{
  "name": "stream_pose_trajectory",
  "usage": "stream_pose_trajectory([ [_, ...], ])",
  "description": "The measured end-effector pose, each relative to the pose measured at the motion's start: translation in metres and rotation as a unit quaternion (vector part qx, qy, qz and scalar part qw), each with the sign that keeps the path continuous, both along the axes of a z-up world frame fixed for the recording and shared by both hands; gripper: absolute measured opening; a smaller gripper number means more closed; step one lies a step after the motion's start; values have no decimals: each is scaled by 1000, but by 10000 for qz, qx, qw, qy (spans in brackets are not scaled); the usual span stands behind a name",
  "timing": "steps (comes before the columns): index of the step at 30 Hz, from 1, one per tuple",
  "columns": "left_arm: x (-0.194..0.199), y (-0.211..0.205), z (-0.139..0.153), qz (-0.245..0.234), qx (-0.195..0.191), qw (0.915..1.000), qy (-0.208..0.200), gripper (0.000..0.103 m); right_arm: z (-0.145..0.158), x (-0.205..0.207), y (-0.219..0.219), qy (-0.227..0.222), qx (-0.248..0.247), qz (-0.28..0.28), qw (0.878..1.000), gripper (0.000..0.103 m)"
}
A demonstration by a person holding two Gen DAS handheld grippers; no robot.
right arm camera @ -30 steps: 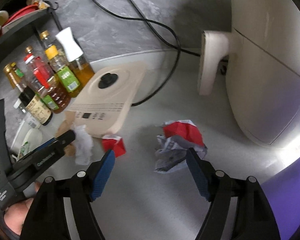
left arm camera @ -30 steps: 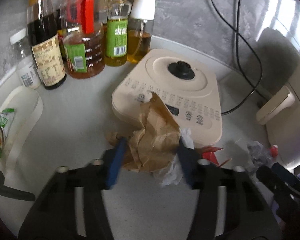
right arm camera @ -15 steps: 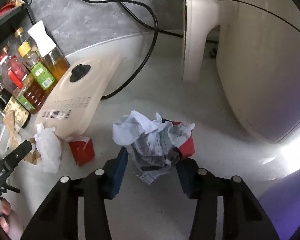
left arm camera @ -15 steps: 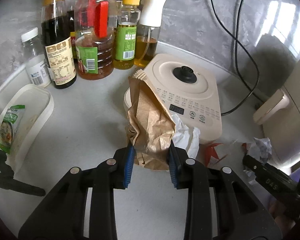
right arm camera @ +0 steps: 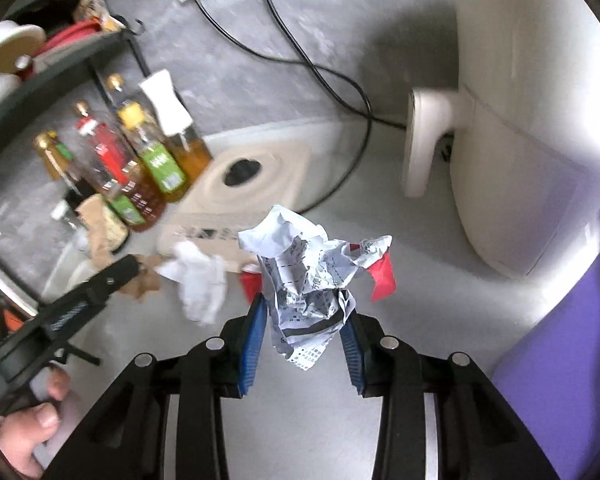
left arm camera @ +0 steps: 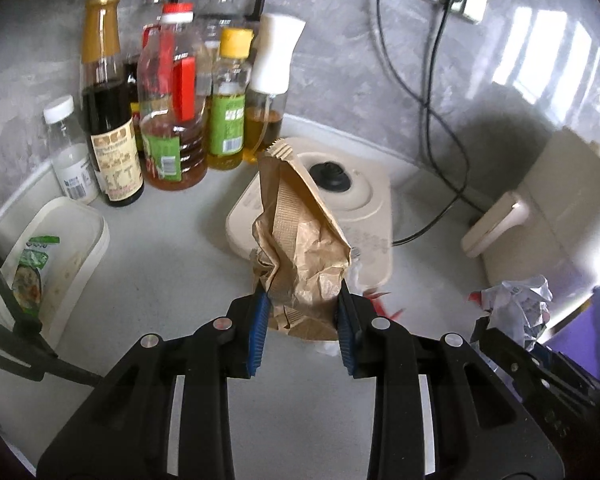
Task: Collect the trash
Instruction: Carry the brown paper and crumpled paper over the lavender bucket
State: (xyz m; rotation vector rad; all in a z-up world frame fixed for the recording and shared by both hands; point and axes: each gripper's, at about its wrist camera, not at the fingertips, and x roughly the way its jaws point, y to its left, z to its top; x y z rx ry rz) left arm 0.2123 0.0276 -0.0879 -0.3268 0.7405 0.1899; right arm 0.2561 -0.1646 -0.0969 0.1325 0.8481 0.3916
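Observation:
A crumpled brown paper bag (left arm camera: 300, 240) stands upright between the blue pads of my left gripper (left arm camera: 302, 300), which is shut on its lower part and holds it above the counter. In the right wrist view, my right gripper (right arm camera: 305, 312) has a crumpled printed paper wad (right arm camera: 304, 264) with a red piece (right arm camera: 382, 276) between its pads; the jaws are closing and press on it. A white tissue (right arm camera: 200, 280) and a red scrap (right arm camera: 250, 280) lie on the counter by the cream appliance. The paper wad (left arm camera: 516, 304) also shows at the right of the left wrist view.
Several oil and sauce bottles (left arm camera: 172, 100) stand at the back left. A flat cream appliance (left arm camera: 340, 192) lies behind the bag, a cream air fryer (left arm camera: 560, 208) on the right, black cables (left arm camera: 432, 120) along the wall. A white tub (left arm camera: 88, 248) holds a green packet. A hand (right arm camera: 24, 432) grips the left tool.
The left gripper shut on the brown bag and raised it upright off the counter. The right gripper closed around the paper wad and lifted it.

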Motion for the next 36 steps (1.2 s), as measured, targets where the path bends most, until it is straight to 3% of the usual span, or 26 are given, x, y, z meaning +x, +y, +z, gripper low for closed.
stream_pose_trajectory([
  [8,-8,-21,43,-334,15,9983,-472,30,53,-32,-18,-480,395,-130,9980,35],
  [17,-13,-59,74,-757,36,9943,-752,30,89,-58,-52,-915,546,-401,9935,36],
  [36,-20,-160,94,-1833,-36,9780,-999,30,99,-95,-149,-1101,516,-1454,9819,40],
])
